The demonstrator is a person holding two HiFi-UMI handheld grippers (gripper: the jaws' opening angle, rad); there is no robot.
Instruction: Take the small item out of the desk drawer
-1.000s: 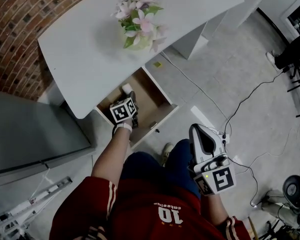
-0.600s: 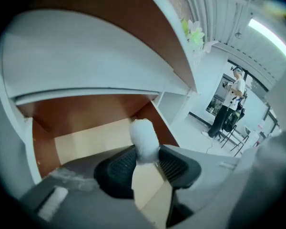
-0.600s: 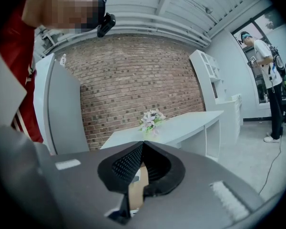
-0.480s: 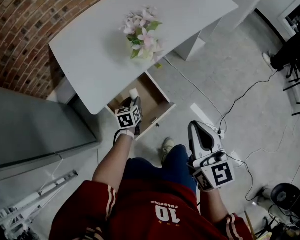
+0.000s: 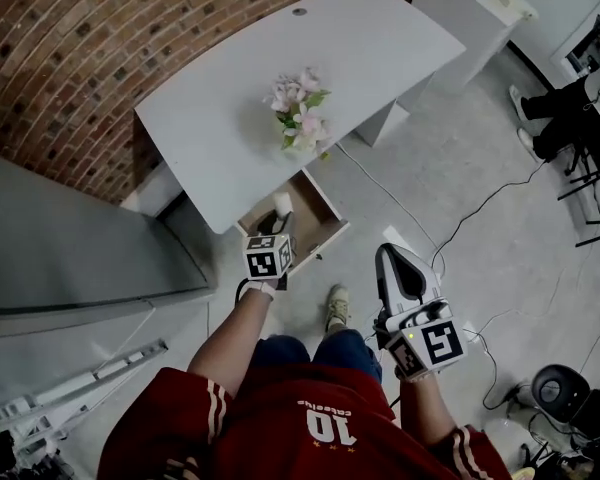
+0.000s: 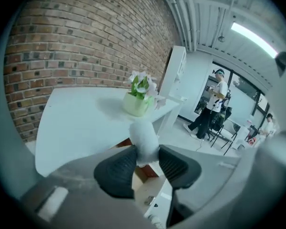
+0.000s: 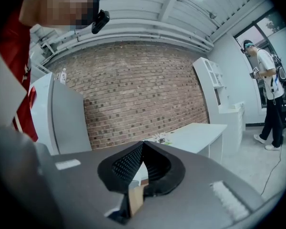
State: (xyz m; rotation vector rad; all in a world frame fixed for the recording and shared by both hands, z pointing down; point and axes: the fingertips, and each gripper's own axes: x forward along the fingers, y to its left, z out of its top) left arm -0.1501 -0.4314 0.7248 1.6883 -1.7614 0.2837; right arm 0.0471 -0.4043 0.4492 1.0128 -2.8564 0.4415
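Withdrawal step, nearly complete. The left gripper (image 6: 145,156) pinches the small white rounded item (image 6: 144,138) above the open wooden drawer (image 5: 325,234) of the white curved desk (image 5: 230,108). The next move is probably to carry it clear and set it down. The right gripper (image 7: 142,151) is pressed together and empty. The pot of pink flowers (image 5: 302,123) stands near the desk edge, and the path looks unobstructed.

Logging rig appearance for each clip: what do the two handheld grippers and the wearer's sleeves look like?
The left gripper and right gripper each have black ribbed pads on grey jaws and carry a cube with black-and-white square markers. The right one's body is white with a black inset. The sleeves are red with white stripes.
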